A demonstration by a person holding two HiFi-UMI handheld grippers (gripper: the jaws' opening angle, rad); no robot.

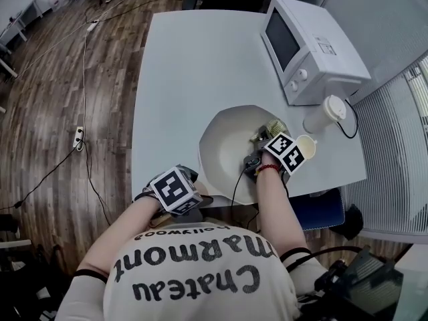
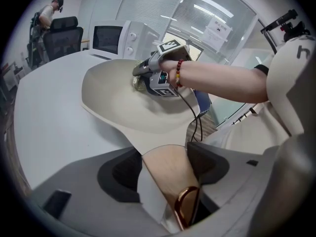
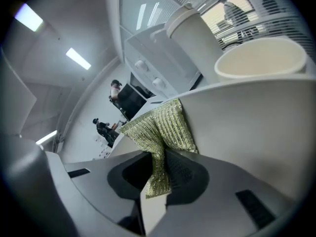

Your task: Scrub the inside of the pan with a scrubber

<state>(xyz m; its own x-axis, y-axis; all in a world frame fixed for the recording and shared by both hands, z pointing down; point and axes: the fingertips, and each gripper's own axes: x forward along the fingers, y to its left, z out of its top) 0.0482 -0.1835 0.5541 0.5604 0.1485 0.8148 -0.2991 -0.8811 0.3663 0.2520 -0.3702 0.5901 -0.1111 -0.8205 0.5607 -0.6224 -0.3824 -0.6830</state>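
A cream pan [image 1: 224,149] sits on the white table near its front edge. In the left gripper view its wooden handle [image 2: 173,181], with a copper ring at the end, lies between the jaws of my left gripper [image 2: 165,157], which is shut on it. My left gripper [image 1: 199,199] shows at the table's edge in the head view. My right gripper [image 1: 263,141] is inside the pan at its far right side, shut on a gold-green mesh scrubber [image 3: 163,127]. The scrubber [image 1: 273,127] rests against the pan's inner wall [image 3: 247,122].
A white microwave [image 1: 307,45] stands at the back right of the table [image 1: 180,65]. Just right of the pan are a tall white lidded cup [image 1: 328,112] and a cream cup [image 1: 306,144]. A cable runs from my right gripper over the pan's front rim.
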